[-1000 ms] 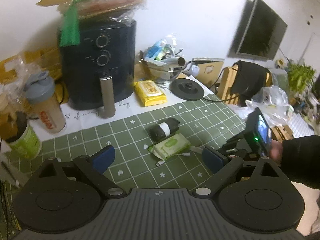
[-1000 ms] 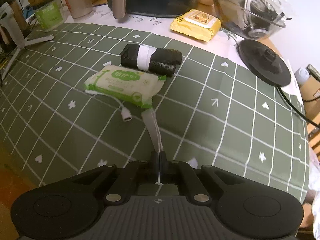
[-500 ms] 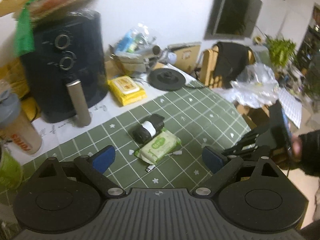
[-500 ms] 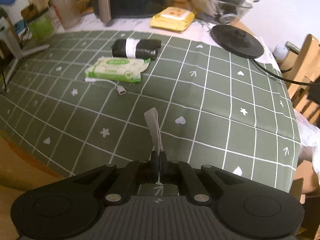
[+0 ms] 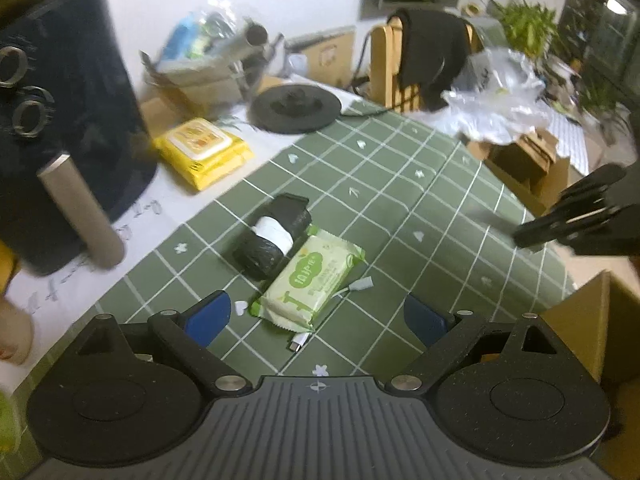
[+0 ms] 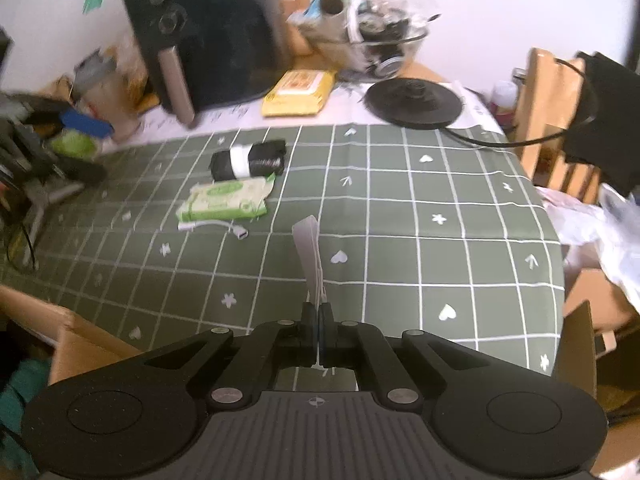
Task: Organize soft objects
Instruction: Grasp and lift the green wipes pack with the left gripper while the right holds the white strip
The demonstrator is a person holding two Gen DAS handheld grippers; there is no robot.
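The bench (image 6: 440, 184) with its green grid-pattern cloth takes up most of both views. At the back stands a big black air fryer (image 6: 208, 36), with a flat black round kettle base (image 6: 414, 102) and a yellow pack of wipes (image 6: 300, 92) near it, all parked along the wall side, probably to keep the cloth area free for sorting.

On the cloth, the soft stuff sits together: a black roll of bags with a white band (image 5: 274, 236) touching a pale green soft pack of wet wipes (image 5: 310, 282). A short white adapter cable (image 6: 218, 226) lies just beside the green pack, on its near side.

The left claw (image 5: 316, 316) is spread wide open and empty, blue pads framing the green pack from above, so it looks lined up to come down on that one next.

The right claw (image 6: 319, 314) is pinched shut on a thin grey-white strip (image 6: 310, 248), which sticks straight out ahead of the tips, off the cloth. It hangs near the bench's front edge, where brown cardboard box flaps (image 6: 76, 340) show below, so the guess is the strip is headed for a box. The strip is floppy and held by one end only, so it could slip.
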